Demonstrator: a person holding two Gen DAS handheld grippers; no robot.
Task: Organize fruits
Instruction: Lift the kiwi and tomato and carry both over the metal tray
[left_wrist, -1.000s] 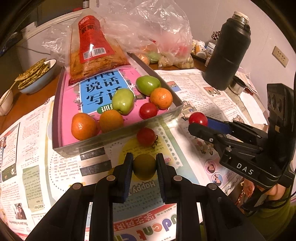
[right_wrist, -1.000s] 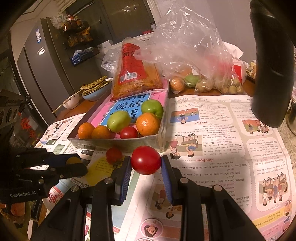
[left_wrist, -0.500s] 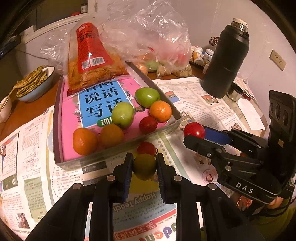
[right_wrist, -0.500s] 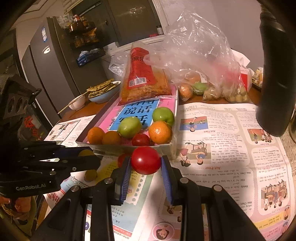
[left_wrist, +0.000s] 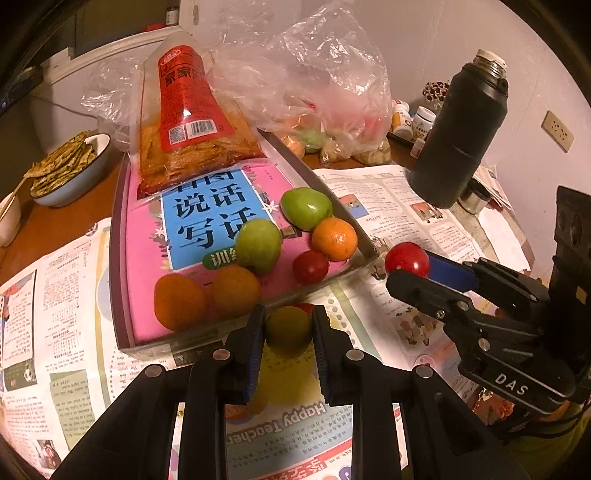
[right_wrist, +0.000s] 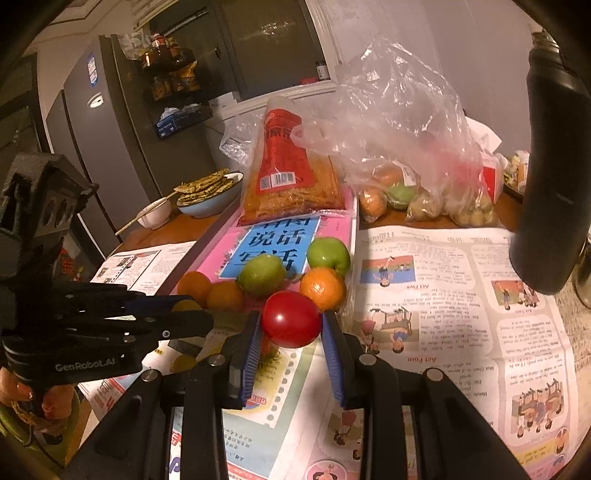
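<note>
1. Left claw clamped on a yellow fruit, held just in front of the tray's near wall.
2. Right claw clamped on a red tomato, off the newspaper, near the tray's corner.
3. Tray holds two green fruits, three oranges, one tomato.

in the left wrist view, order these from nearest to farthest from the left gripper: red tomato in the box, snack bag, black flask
1. red tomato, in the box's near right corner, just beyond the left gripper
2. snack bag, at the box's far end
3. black flask, far right
</note>
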